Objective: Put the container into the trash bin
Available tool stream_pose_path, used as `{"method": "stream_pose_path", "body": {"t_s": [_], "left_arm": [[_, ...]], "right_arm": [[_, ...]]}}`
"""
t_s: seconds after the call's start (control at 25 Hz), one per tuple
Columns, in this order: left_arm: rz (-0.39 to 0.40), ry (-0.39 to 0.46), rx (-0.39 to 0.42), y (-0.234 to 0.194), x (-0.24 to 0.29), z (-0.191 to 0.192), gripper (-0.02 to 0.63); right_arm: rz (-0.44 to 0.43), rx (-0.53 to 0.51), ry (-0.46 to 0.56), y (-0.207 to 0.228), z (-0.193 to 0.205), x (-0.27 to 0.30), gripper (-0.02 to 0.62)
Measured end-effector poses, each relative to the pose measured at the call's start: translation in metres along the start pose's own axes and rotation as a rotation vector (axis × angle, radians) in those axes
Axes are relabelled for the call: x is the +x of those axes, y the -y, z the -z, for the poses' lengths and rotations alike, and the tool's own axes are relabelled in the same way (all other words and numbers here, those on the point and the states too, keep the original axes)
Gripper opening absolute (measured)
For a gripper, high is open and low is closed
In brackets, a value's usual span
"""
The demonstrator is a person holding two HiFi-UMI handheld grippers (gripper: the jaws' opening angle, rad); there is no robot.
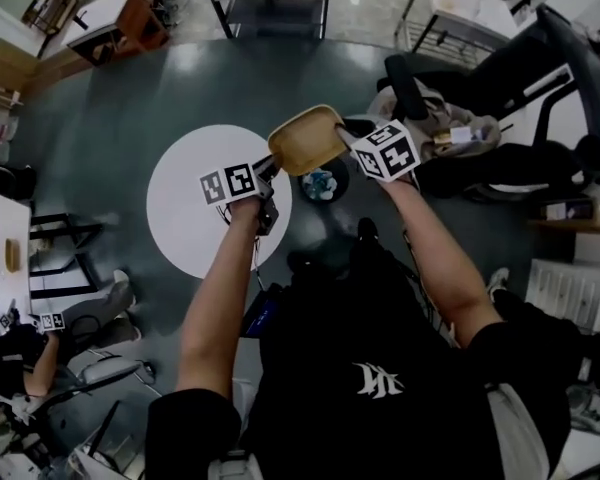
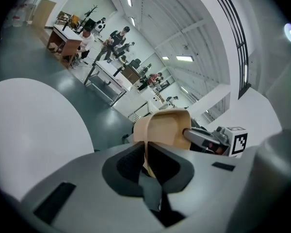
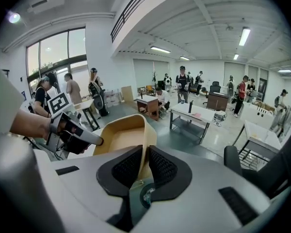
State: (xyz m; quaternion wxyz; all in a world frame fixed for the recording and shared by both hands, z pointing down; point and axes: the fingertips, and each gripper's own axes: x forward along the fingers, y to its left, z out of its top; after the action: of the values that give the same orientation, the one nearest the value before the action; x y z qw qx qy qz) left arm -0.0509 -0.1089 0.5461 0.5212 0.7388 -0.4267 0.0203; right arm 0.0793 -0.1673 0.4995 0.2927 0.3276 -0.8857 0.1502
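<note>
The left gripper [image 1: 272, 162] is clamped on one rim of the container [image 1: 305, 140] and the right gripper [image 1: 343, 132] on the opposite rim. The container hangs tilted in the air, near the bin [image 1: 322, 184] on the floor beside the table [image 1: 190, 218]

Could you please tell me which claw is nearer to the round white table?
Left. The left claw hangs above the table's right edge in the head view, gripping the container; the right claw grips the container's other side, past the table, over the floor.
</note>
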Motion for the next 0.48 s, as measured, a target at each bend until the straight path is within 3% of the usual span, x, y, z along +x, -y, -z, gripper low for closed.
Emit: {"method": "stream_pose_path", "body": {"t_s": [0.28,0.48], "left_arm": [[-0.047,-0.016,-0.057,-0.001,0.048,0.016,0.022],[-0.115,-0.007,-0.119,-0.007,0.081,0.047,0.021]], "right_arm": [[-0.016,0.023,-0.031,0.041,0.029,0.009,0.057],[-0.054,0.042,-0.077,0.069,0.071,0.023,0.055]]}}
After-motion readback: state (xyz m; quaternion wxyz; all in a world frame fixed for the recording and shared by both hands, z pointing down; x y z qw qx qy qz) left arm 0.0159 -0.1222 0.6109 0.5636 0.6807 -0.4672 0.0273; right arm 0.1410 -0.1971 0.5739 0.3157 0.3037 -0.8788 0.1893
